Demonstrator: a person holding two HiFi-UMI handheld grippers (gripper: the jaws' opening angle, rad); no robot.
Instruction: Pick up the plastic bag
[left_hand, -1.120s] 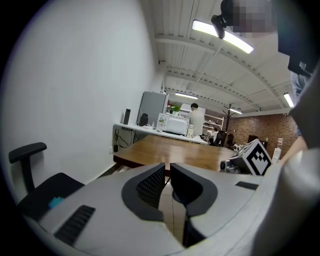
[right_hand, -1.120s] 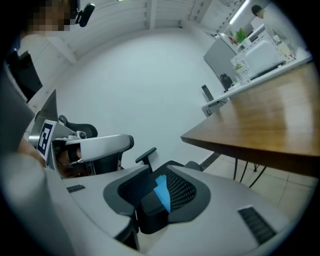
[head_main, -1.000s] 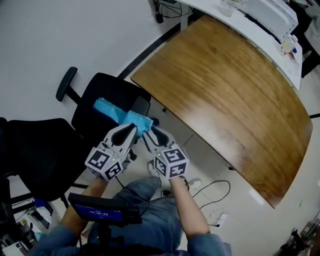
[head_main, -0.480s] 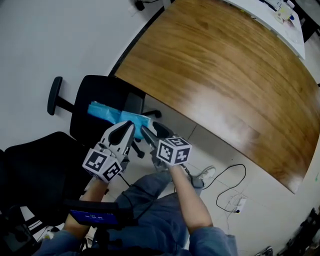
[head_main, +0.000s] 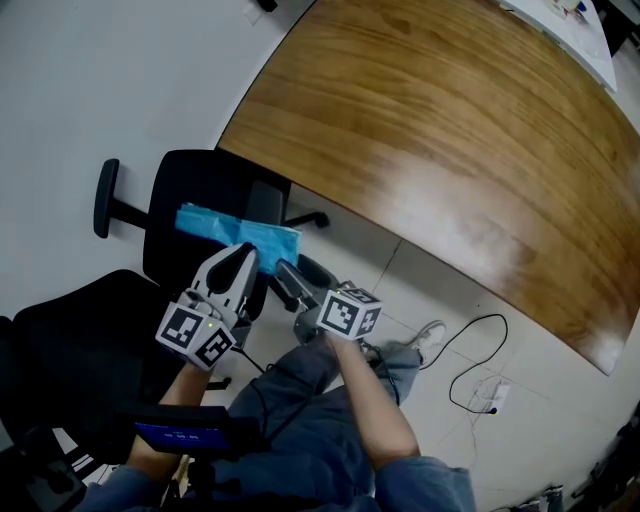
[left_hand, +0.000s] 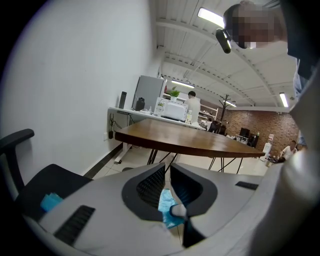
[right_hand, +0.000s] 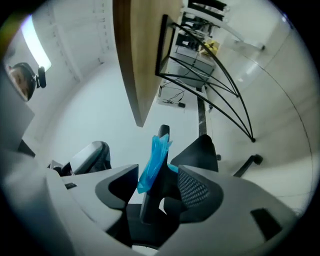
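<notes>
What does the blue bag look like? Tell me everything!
The bag is thin, crinkly blue plastic in a long strip. It stretches above the black chair seat. The left gripper pinches its near end. The right gripper has jaws opening, with the bag's edge between them, not pressed.

No readable text, brand, number or sign in any view.
Only black-and-white square patterns, no letters, on the marker cube (head_main: 192, 335) at the lower left of the head view and on the second marker cube (head_main: 345, 313) near the middle. Pale characters on a small blue screen (head_main: 180, 437) at the bottom left of that view, too blurred to read. Possibly print on the papers (head_main: 572, 22) at the upper right edge, too small to make out. Nothing legible on the far appliances in the left gripper view.
</notes>
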